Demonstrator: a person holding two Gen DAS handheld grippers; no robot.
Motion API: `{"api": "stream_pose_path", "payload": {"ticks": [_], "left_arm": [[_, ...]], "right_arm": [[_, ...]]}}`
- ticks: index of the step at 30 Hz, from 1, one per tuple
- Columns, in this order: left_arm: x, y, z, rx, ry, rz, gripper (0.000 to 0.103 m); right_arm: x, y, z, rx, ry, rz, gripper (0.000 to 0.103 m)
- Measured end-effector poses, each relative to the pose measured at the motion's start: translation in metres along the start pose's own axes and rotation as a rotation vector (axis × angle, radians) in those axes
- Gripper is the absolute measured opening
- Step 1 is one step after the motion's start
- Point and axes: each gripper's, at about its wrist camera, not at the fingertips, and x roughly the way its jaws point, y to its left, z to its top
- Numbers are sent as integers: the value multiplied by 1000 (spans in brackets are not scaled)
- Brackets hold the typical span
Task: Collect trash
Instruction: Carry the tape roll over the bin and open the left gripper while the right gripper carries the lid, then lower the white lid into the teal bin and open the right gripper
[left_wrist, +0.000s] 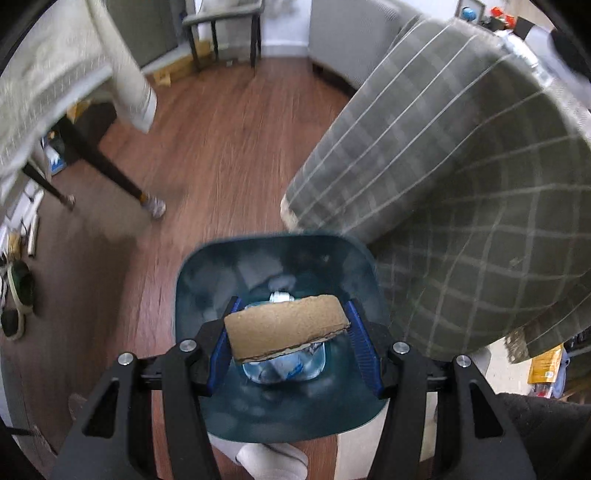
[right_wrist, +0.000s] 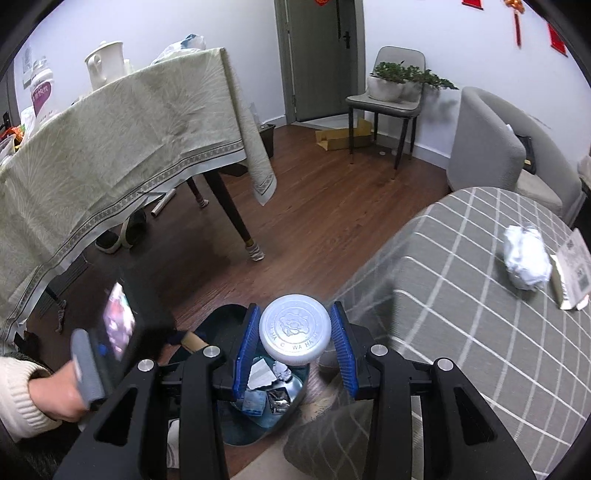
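Between the left gripper's (left_wrist: 291, 334) jaws, cardboard scrap (left_wrist: 286, 328).

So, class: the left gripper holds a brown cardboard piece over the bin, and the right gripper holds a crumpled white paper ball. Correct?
Not quite. The right gripper holds a white bottle cap, as the right wrist view shows; the crumpled white paper lies on the checked tablecloth. The left gripper does hold the cardboard piece over the bin.

White bottle cap (right_wrist: 294, 331) embossed with letters "WA HA", partly legible, around a flower emblem
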Motion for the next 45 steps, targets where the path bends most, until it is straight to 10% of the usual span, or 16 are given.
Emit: {"api": "stream_pose_path", "payload": {"ticks": [13,45], "left_arm": [[33,42,-29,-69,90,-42,74],[-164,56,10,-55,-399,-23,48]], "right_arm": [[56,29,1,-11,102,36,40],[206,77,-66,-44,456,37,40]]}}
